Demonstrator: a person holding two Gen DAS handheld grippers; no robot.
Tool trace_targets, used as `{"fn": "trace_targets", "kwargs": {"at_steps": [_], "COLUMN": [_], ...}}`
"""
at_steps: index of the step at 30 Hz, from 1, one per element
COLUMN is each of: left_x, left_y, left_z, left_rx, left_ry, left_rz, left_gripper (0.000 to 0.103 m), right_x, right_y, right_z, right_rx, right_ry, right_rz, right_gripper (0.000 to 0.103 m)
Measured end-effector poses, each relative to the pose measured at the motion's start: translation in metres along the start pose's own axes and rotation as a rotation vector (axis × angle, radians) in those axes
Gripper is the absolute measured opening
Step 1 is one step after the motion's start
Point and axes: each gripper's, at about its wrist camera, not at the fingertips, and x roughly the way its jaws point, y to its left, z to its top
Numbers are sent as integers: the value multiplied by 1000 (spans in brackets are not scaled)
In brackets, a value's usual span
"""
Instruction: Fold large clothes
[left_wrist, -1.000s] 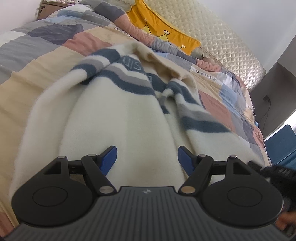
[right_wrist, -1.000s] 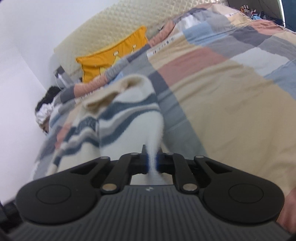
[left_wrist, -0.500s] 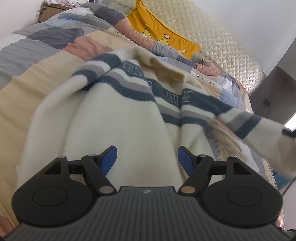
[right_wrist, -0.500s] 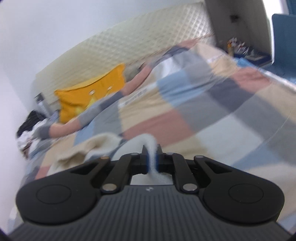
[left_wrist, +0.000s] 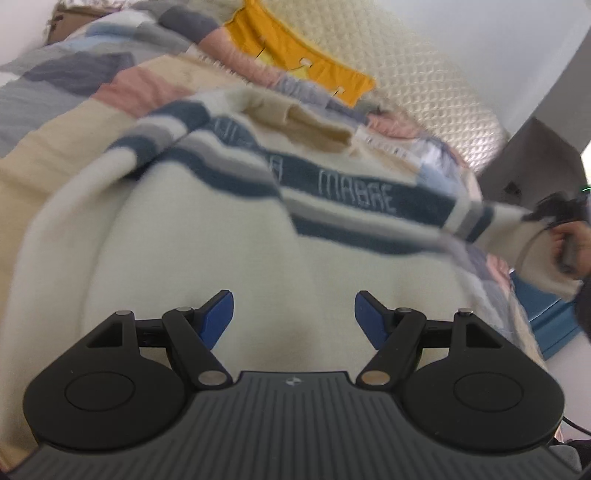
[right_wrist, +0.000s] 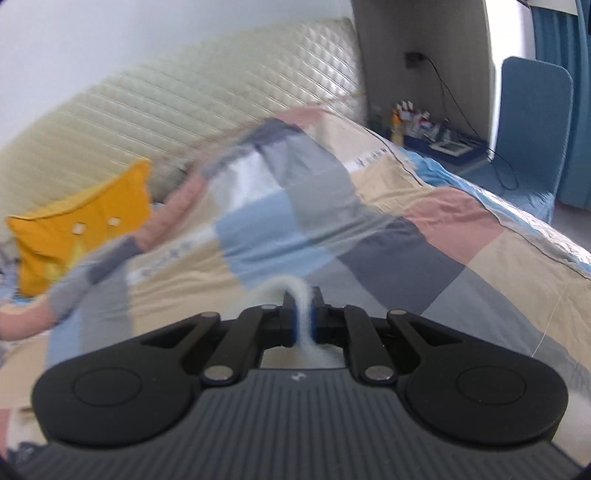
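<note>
Right now your left gripper (left_wrist: 293, 314) hangs over the big cream sweater (left_wrist: 229, 236) with its two blue fingertips (left_wrist: 218, 314) spread wide apart. Nothing sits between them. They float just above the soft white cloth.

Your sweater lies spread on the bed (left_wrist: 55, 155), on top of a patchwork quilt with tan, pink, gray and blue squares. Dark blue and gray stripes run across the chest, and pale letters sit in the blue band. One striped sleeve (left_wrist: 476, 221) stretches out toward 3 o'clock in the left wrist view. At its end, a hand (left_wrist: 570, 243) and dark gear show at the picture's edge, but they are blurry. The other sleeve lies folded in near 10 o'clock.

Your right gripper (right_wrist: 303, 317) is pinched tight on a thin bit of the white sweater (right_wrist: 301, 295) cloth. The cloth pokes up between the pressed fingertips and bends over toward 9 o'clock.

A yellow pillow (right_wrist: 81, 218) leans at the head of the bed, at 9 o'clock in the right wrist view and at 12 o'clock in the left wrist view. Behind it stands a cream padded headboard (right_wrist: 207, 110). At 2 o'clock in the right wrist view, a blue chair (right_wrist: 532, 125) stands beside the bed. Near it a low table (right_wrist: 443, 144) holds small bottles. Much of the right wrist view is blurry.
</note>
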Motion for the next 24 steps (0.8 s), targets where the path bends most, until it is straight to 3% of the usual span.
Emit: {"fn": "trace_targets", "kwargs": {"at_steps": [5,12,16,20,22,24], "left_x": [9,45,65,69,66,62], "left_y": [-1,7,15,17,17,17], "left_z": [12,20,19,22,22,20], "left_rx": [48,45,32,15,10,6], "left_ry": [-33,17,62,50,41,33], "left_rz": [-24,-10,26,36,30,32], "left_gripper": [77,77,77,77,77,77], "right_x": [74,164,191,184,175,160], "right_y": [-21,-33,-32,-35,-42,-54], "right_z": [-10,-52,-64,-66,-65,-64], "right_rx": [36,57,55,84,105,136], "right_ry": [79,173,199,197,186,168], "right_rz": [-55,-111,-97,-53,-22,7], "right_gripper": [9,9,11,12,21,47]}}
